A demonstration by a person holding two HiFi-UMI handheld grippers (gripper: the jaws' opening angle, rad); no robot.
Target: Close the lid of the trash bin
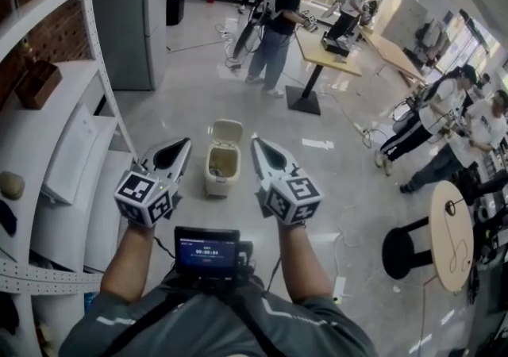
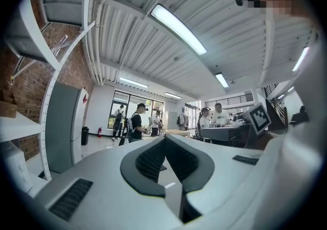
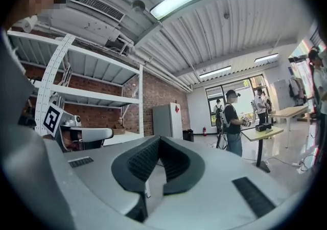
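Bin point(image 1: 221, 166) stands on the floor point(image 1: 333, 149), lid point(image 1: 226, 132) up and tipped back, mouth open. Left gripper point(image 1: 183, 145) sits just left of it and right gripper point(image 1: 257, 143) just right, neither touching it. Both have jaws together and hold nothing.

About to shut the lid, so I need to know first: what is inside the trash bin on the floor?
The trash bin stands open, its lid tipped back. Only the pale far inner wall shows, with no object plain against it. The near wall covers the bottom.
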